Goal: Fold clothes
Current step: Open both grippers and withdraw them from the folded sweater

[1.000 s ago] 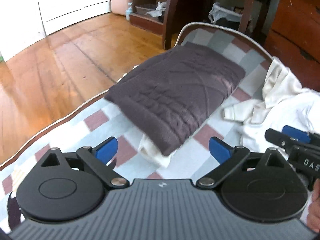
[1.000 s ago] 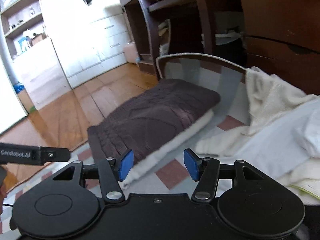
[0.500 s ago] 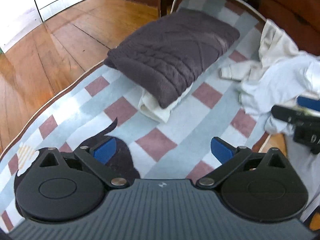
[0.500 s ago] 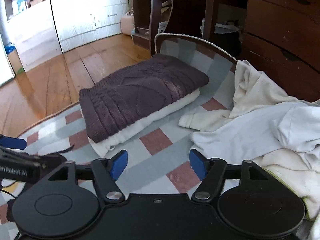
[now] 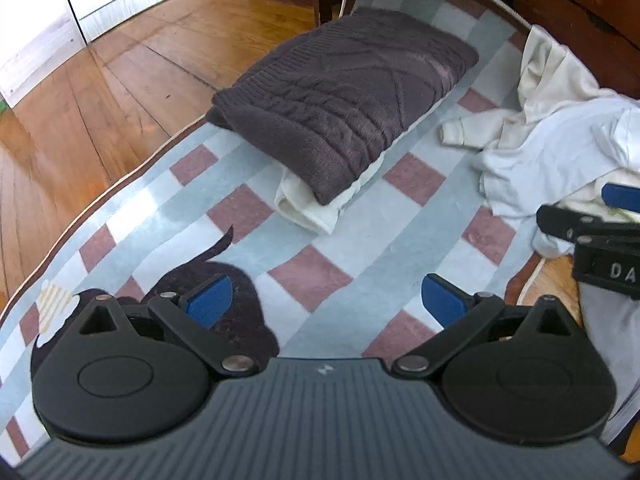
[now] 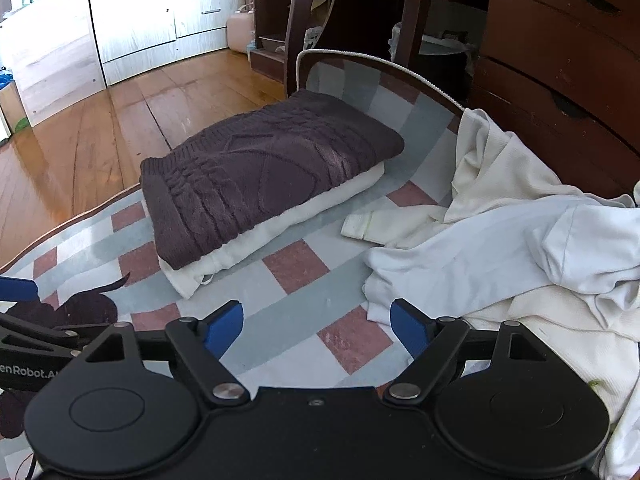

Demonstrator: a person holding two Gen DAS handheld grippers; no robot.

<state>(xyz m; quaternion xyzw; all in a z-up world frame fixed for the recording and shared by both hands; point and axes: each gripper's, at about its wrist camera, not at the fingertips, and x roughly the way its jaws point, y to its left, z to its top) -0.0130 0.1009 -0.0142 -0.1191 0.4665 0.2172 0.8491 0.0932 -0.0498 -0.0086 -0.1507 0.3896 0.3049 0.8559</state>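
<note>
Lying crumpled on the rug's [image 6: 296, 264] right side, the white heap [image 6: 500, 248] sits just ahead-right of the right gripper [image 6: 316, 326] and farther from the left gripper [image 5: 326, 300], both spread and empty, while the folded stack [image 6: 256, 184] rests ahead-left.

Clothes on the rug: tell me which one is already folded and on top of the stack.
The dark brown cable-knit sweater, folded on the folded white garment. The other white clothes lie crumpled, unfolded, to its right.
</note>
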